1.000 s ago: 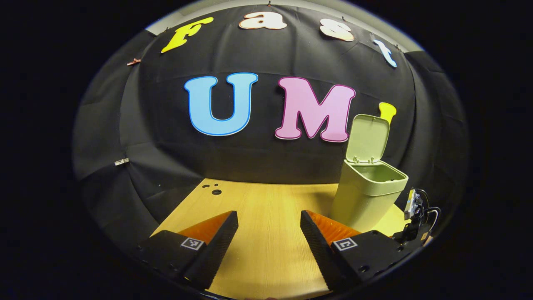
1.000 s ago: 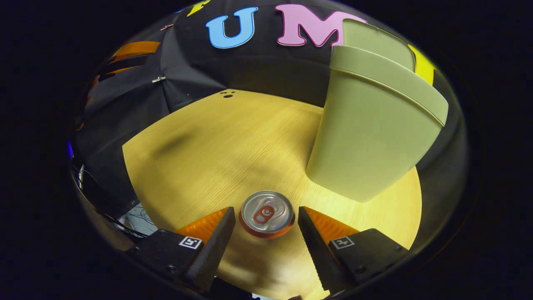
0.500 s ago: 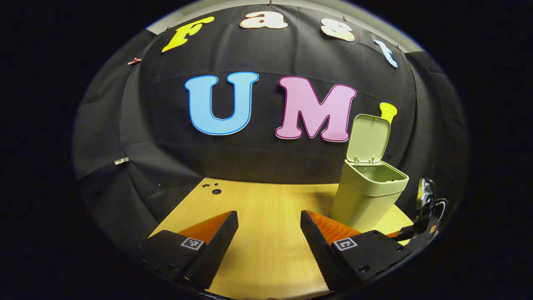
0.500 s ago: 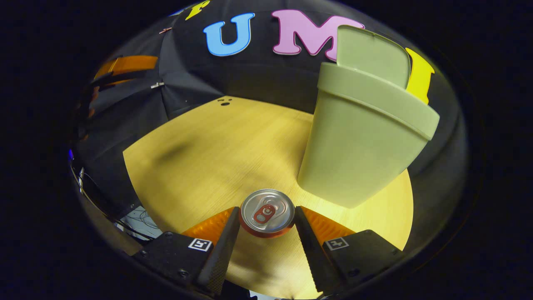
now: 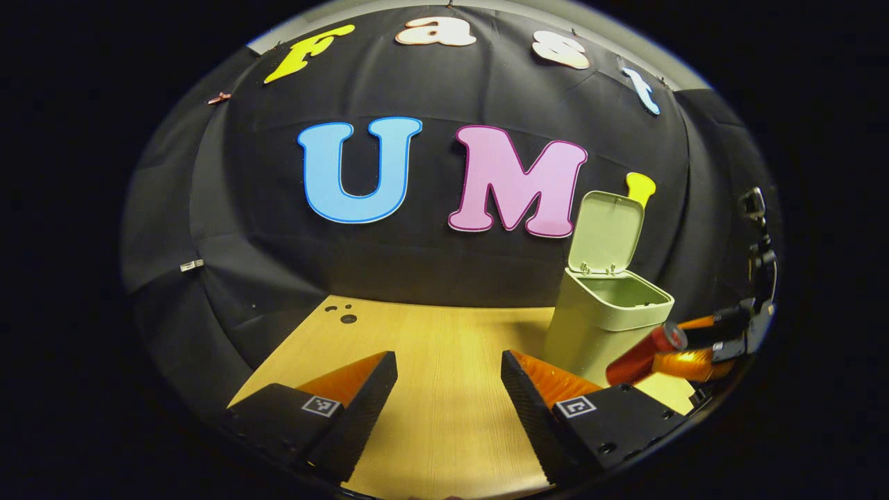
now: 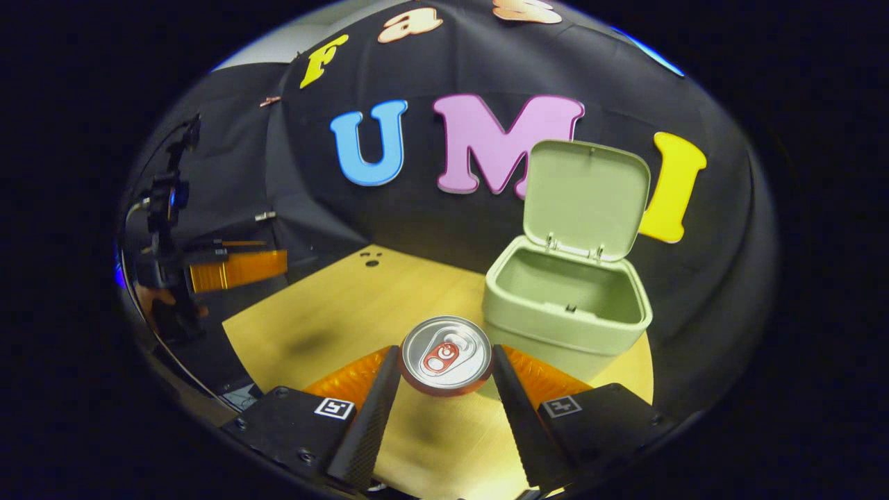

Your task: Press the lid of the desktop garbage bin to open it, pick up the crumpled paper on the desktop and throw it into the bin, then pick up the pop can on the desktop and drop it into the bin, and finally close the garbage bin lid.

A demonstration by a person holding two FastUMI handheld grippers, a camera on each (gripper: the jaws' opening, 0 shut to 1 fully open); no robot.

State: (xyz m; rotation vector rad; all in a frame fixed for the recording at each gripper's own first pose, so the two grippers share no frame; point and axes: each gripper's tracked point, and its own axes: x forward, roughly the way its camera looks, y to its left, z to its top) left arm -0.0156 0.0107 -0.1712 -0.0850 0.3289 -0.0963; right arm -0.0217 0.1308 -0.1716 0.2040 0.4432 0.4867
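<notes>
In the right gripper view my right gripper (image 6: 446,375) is shut on a red pop can (image 6: 446,353), whose silver top faces the camera; the can is held above the wooden table, just in front of the pale green bin (image 6: 566,326). The bin's lid (image 6: 587,198) stands upright and its mouth is open. In the left gripper view the bin (image 5: 597,326) stands at the right, with the can (image 5: 642,354) held beside it in the right gripper (image 5: 694,344). My left gripper (image 5: 448,389) hangs open over the table with nothing between its fingers.
The wooden table (image 5: 444,361) has small holes (image 5: 347,318) near its far left corner. Black cloth backs the table. In the right gripper view, the left gripper (image 6: 236,267) and the hand holding it are at the far left.
The right gripper closed on the can and lifted it off the table, up to the level of the bin's rim. The left gripper shifted only slightly.
</notes>
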